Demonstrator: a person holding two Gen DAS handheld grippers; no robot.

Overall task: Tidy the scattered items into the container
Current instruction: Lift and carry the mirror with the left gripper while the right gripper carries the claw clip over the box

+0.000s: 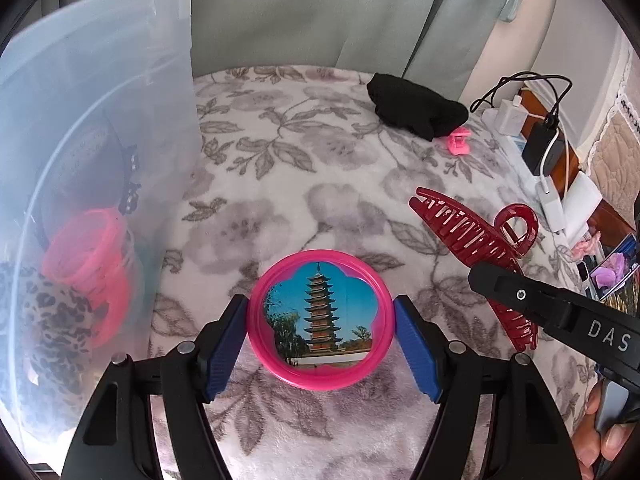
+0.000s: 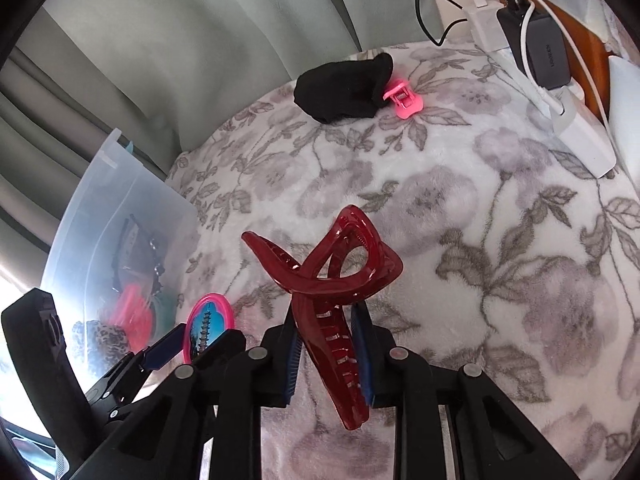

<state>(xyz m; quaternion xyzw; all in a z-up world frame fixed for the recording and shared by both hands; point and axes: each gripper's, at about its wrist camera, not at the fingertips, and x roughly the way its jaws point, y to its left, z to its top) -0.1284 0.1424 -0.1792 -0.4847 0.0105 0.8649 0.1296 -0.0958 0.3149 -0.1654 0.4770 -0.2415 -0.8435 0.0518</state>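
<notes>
Gripping the round pink mirror (image 1: pixel 321 320) by its rim, my left gripper (image 1: pixel 320 338) has its blue pads (image 1: pixel 222 354) pressed on either side, just above the flowered blanket (image 1: pixel 304 184). My right gripper (image 2: pixel 328 354) is clamped on the big red hair claw (image 2: pixel 332 280), lifted clear of the blanket. Left of the mirror stands the clear plastic tub (image 1: pixel 100 128), with a pink hair claw (image 1: pixel 94 268) and a leopard-print scrunchie (image 1: pixel 52 332) inside. Farther back lie a black sock (image 2: pixel 344 88) and a small pink clip (image 2: pixel 404 102), touching. Chargers (image 2: pixel 536 56) sit by the blanket's edge.
</notes>
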